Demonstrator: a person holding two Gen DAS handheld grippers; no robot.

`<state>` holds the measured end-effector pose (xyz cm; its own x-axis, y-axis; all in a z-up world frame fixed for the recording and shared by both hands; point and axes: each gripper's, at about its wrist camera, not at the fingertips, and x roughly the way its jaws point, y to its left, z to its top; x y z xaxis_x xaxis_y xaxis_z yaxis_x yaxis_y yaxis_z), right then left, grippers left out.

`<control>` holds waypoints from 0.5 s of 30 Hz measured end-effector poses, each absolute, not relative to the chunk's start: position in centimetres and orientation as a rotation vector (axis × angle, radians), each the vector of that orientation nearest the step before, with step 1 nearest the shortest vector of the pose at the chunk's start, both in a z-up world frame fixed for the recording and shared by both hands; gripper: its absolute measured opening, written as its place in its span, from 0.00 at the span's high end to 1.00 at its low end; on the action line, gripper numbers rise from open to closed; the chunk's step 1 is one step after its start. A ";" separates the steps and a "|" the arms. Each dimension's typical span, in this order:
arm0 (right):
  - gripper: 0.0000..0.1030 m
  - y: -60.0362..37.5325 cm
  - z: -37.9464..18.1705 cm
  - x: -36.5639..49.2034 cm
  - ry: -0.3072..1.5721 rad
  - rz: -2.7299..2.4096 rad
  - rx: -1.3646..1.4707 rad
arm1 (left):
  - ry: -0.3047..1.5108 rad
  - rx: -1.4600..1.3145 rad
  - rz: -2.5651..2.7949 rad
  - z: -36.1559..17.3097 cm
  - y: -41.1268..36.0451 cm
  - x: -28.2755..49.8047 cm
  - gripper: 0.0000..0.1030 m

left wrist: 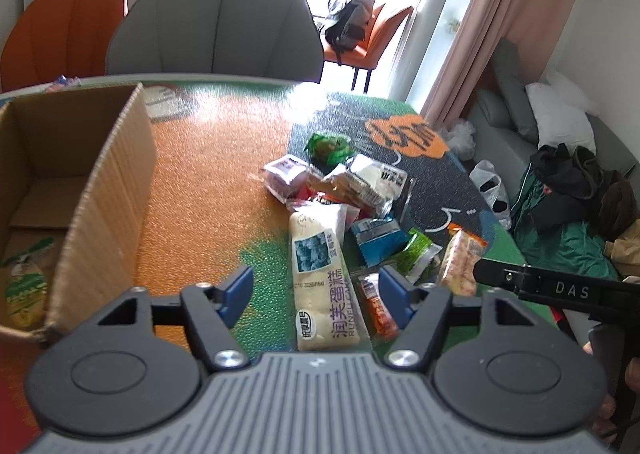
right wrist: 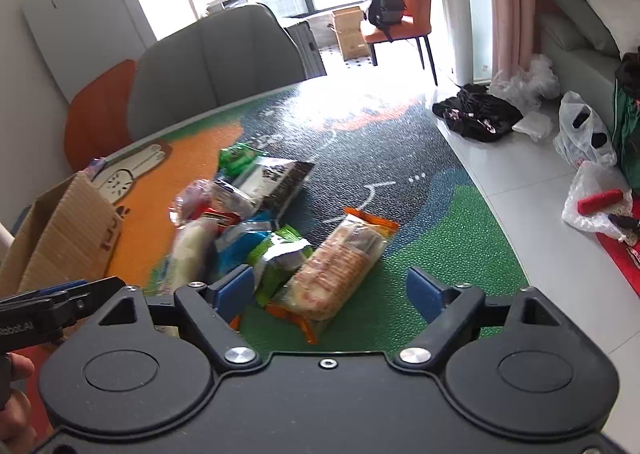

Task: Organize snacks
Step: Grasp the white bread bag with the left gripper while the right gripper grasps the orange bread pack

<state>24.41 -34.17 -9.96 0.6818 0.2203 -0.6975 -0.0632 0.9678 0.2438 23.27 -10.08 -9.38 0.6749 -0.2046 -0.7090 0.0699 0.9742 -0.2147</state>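
Note:
A pile of snack packets lies on the patterned table mat [left wrist: 208, 182]. My left gripper [left wrist: 316, 292] stands open over a long white cake packet [left wrist: 320, 274], whose near end lies between the blue pads without contact. An orange-red stick packet [left wrist: 378, 308] lies beside the right pad. My right gripper [right wrist: 332, 290] is open around the near end of a clear packet of layered biscuits [right wrist: 340, 266]; a green packet [right wrist: 276, 258] sits by its left pad. The open cardboard box [left wrist: 104, 190] stands at the left, with a green-and-yellow packet [left wrist: 24, 286] inside.
Further packets: green [left wrist: 330, 146], purple-white [left wrist: 286, 174], blue [left wrist: 378, 238], black-and-white [right wrist: 280, 178]. A grey chair [left wrist: 216, 30] and an orange chair [left wrist: 60, 30] stand behind the table. To the right the table edge drops to a tiled floor with bags [right wrist: 584, 134] and clothes [right wrist: 476, 114].

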 end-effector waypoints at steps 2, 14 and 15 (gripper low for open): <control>0.26 -34.0 -10.3 24.9 0.821 0.154 0.193 | 0.831 -0.172 -0.151 -10.0 -10.3 23.9 0.38; 0.28 -32.8 -11.7 27.1 0.855 0.134 0.134 | 0.885 -0.152 -0.133 -12.7 -11.5 26.8 0.48; 0.28 -32.7 -11.8 27.3 0.856 0.133 0.131 | 0.888 -0.149 -0.131 -12.9 -11.6 27.0 0.48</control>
